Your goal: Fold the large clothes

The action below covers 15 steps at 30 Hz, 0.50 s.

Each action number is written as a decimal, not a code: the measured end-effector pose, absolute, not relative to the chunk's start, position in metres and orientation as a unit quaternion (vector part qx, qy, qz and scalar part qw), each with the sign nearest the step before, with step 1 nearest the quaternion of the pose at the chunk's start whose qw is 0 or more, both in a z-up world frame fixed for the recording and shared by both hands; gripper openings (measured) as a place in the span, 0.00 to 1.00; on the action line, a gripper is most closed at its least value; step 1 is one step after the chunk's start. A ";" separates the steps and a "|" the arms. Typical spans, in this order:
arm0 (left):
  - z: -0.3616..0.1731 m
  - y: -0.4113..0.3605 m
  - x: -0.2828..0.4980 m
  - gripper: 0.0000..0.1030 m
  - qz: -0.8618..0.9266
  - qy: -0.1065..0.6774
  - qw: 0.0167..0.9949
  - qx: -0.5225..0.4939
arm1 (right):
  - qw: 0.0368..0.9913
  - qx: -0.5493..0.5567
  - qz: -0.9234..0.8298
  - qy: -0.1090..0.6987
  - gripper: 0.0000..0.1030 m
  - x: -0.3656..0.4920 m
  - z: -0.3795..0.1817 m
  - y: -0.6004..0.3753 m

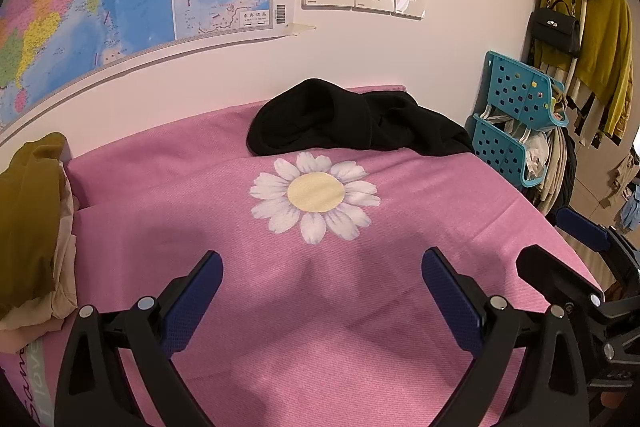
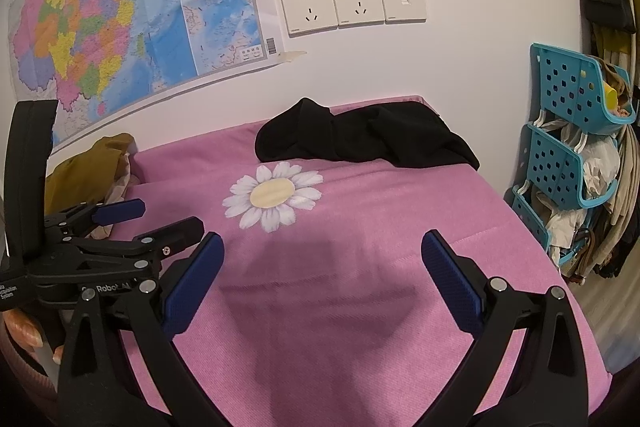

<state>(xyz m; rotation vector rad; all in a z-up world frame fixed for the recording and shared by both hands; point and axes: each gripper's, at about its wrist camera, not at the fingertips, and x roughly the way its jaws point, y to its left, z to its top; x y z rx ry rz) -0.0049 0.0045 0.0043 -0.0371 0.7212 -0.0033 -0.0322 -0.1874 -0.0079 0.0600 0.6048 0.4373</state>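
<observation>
A crumpled black garment [image 1: 356, 121] [image 2: 360, 137] lies at the far edge of a pink cloth with a white daisy print [image 1: 316, 197] [image 2: 274, 197], against the wall. My left gripper [image 1: 322, 279] hovers open over the near part of the pink cloth, nothing between its blue-padded fingers [image 1: 196, 301]. My right gripper [image 2: 322, 263] is likewise open and empty, well short of the black garment. In the left wrist view the right gripper [image 1: 560, 247] shows at the right edge. In the right wrist view the left gripper [image 2: 152, 217] appears at the left.
A heap of mustard and beige clothes [image 1: 28, 223] [image 2: 90, 171] lies at the left. Teal stacked baskets [image 1: 516, 119] [image 2: 568, 147] with laundry stand at the right. A map [image 2: 132, 15] and wall sockets [image 2: 352, 5] hang behind. Clothes and a black handbag [image 1: 556, 31] hang far right.
</observation>
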 end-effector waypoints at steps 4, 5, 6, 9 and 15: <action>0.004 0.003 -0.004 0.93 -0.001 0.352 0.936 -0.019 | 0.931 0.029 0.213 0.295 0.95 -0.032 -0.008 -0.187; 0.004 0.003 -0.004 0.93 -0.001 0.352 0.936 -0.019 | 0.931 0.029 0.211 0.295 0.95 -0.032 -0.008 -0.187; 0.004 0.003 -0.005 0.93 -0.002 0.352 0.936 -0.020 | 0.931 0.028 0.212 0.295 0.95 -0.032 -0.008 -0.187; 0.004 0.001 -0.006 0.93 -0.001 0.350 0.937 -0.020 | 0.932 0.028 0.211 0.294 0.95 -0.032 -0.007 -0.187; 0.003 0.001 -0.007 0.93 -0.001 0.349 0.937 -0.020 | 0.932 0.027 0.211 0.294 0.95 -0.033 -0.007 -0.186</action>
